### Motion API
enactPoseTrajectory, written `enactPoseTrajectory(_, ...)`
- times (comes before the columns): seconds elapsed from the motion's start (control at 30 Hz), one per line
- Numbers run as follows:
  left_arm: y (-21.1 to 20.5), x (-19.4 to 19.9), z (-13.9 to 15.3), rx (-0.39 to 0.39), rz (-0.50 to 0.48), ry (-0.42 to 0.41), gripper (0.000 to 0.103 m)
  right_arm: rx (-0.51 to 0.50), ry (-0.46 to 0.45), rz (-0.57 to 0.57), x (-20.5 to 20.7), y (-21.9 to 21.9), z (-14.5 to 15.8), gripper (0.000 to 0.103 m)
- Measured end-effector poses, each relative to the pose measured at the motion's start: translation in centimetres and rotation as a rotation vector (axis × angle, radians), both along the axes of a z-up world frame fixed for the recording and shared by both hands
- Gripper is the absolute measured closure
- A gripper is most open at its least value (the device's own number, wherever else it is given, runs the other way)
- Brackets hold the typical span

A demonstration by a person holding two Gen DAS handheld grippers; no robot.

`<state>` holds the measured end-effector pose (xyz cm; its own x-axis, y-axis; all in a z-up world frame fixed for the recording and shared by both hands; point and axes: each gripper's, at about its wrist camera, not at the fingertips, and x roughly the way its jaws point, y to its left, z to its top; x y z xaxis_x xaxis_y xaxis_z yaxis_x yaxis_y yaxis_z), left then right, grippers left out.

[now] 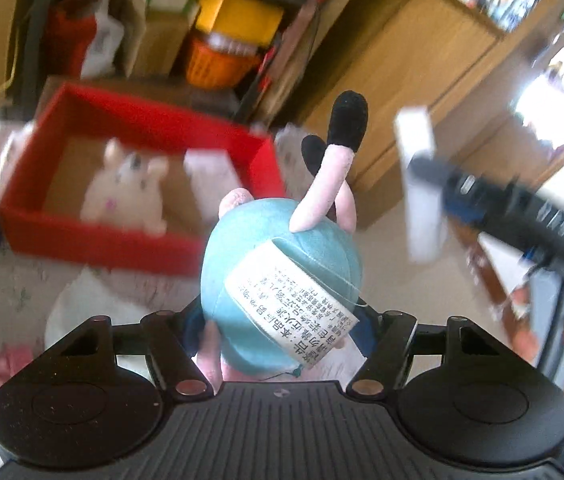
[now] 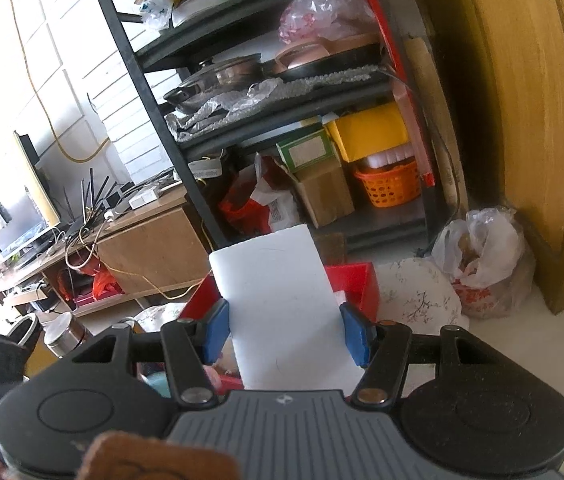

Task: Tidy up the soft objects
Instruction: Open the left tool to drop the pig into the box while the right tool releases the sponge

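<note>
L fingers (image 1: 282, 320) grip blue plush (image 1: 277, 272) near red box (image 1: 141, 116) rim; R fingers (image 2: 284, 332) clamp white foam block (image 2: 282, 300).

Black tongs (image 2: 286, 328) with blue pads (image 2: 215, 332), ribbed grey housing.

Box (image 1: 137, 236): mouse toy (image 1: 125, 188) inside; doll (image 1: 277, 256) just right, nearer camera; basket (image 1: 217, 64) behind on shelf (image 1: 241, 92).
</note>
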<state>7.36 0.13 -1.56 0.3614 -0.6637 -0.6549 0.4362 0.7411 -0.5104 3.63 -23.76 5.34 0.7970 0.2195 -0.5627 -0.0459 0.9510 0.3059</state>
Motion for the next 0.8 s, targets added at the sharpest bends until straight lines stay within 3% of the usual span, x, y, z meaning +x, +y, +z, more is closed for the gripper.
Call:
enactPoseTrajectory(0.3, 1.0, 2.4, 3.8, -0.107, 0.168, -0.105, 0.034, -0.040, -0.028, -0.025, 1.2, 1.4, 0.1, 0.073)
enactPoseTrajectory(0.5, 1.0, 4.9, 4.6, -0.070, 0.287, -0.179, 0.034, -0.125, -0.075, -0.020, 2.8, 3.2, 0.6, 0.073)
enactPoseTrajectory(0.63, 1.4, 6.3, 4.6, -0.073, 0.330, -0.183, 0.034, -0.140, -0.059, -0.029, 4.6, 3.4, -0.2, 0.073)
enactPoseTrajectory(0.8, 0.7, 8.2, 3.7, -0.012, 0.368, -0.198, 0.033, -0.165, -0.018, -0.053, 7.4, 3.3, -1.8, 0.073)
